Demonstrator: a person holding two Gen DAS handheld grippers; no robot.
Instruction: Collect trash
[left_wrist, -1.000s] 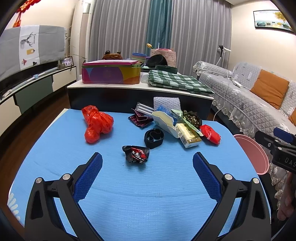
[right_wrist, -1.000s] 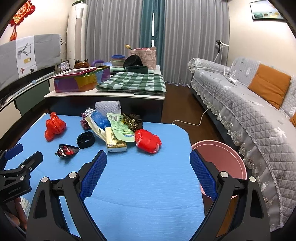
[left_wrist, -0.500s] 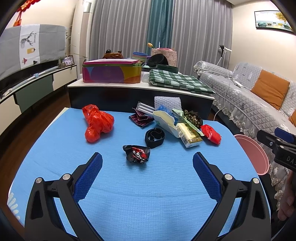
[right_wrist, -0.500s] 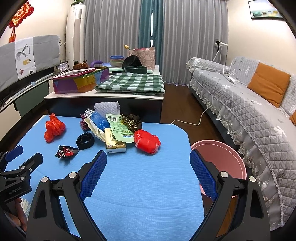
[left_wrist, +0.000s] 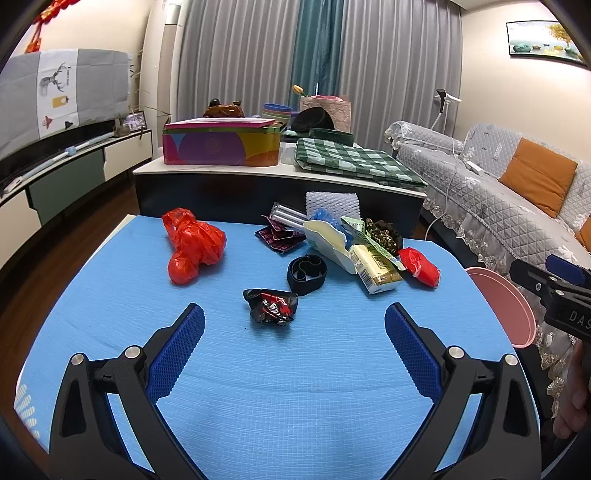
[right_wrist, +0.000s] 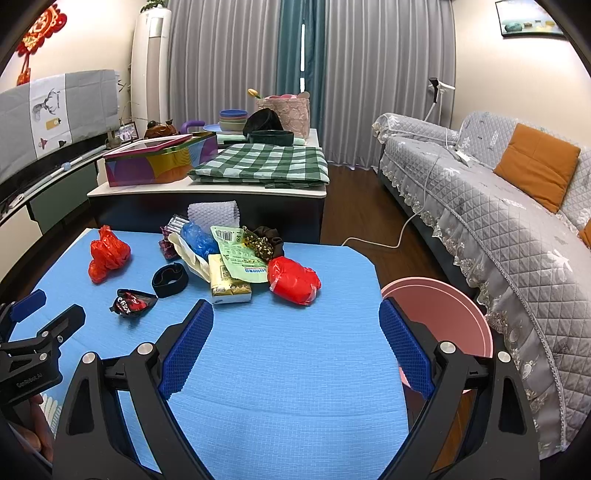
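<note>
Crumpled black-red wrapper (left_wrist: 270, 306) lies dead ahead of my left hand-held gripper (left_wrist: 294, 334) — jaws spread wide, empty — nearer than my right hand-held gripper (right_wrist: 296, 334), likewise agape.

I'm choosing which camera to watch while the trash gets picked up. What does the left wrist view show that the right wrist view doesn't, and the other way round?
Only the left wrist view shows the left tongs open from behind, with the black wrapper straight ahead. Only the right wrist view shows the pink bin's open inside beside the table, and the right tongs open from behind. Both show the blue mat, the red bag, the black band and the heap of packets.
</note>
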